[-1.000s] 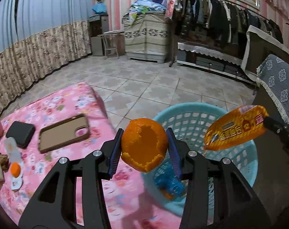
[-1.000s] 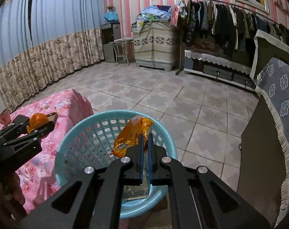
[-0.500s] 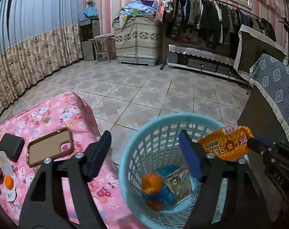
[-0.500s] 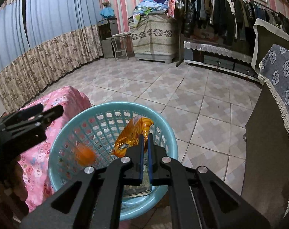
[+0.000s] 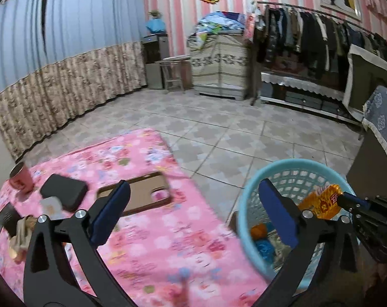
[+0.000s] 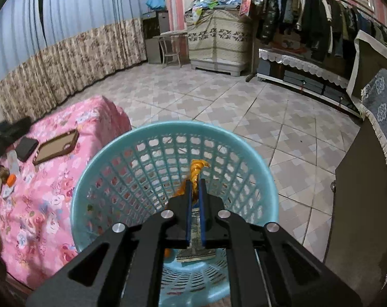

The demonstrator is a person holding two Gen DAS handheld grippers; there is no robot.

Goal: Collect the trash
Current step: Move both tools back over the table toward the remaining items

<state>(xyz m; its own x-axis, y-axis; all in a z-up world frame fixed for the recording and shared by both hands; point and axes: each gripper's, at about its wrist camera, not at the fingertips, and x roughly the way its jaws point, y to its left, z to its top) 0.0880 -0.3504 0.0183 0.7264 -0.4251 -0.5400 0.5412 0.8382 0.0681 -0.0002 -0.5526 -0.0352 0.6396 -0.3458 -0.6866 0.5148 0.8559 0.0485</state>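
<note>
Wrapper over the basket, ready to drop

Right gripper (image 6: pixel 196 186) holds its fingers pinched on the orange wrapper (image 6: pixel 197 168) above the blue basket (image 6: pixel 111 151), which stands beside the tabletop's right edge. Best to lower it past the rim, then release. Left gripper (image 5: pixel 193 212) is opening its fingers wide, with nothing between them. In the basket lie one orange peel (image 5: pixel 259 230) and one blue scrap (image 5: pixel 264 247). On the tabletop: one phone case (image 5: pixel 142 192), one black box (image 5: pixel 64 190), one cup (image 5: pixel 21 180).

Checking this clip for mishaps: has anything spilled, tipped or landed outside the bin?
Nothing stands out. The blue basket stands upright, the orange peel lies inside it, and the right gripper holds the orange wrapper over it.
</note>
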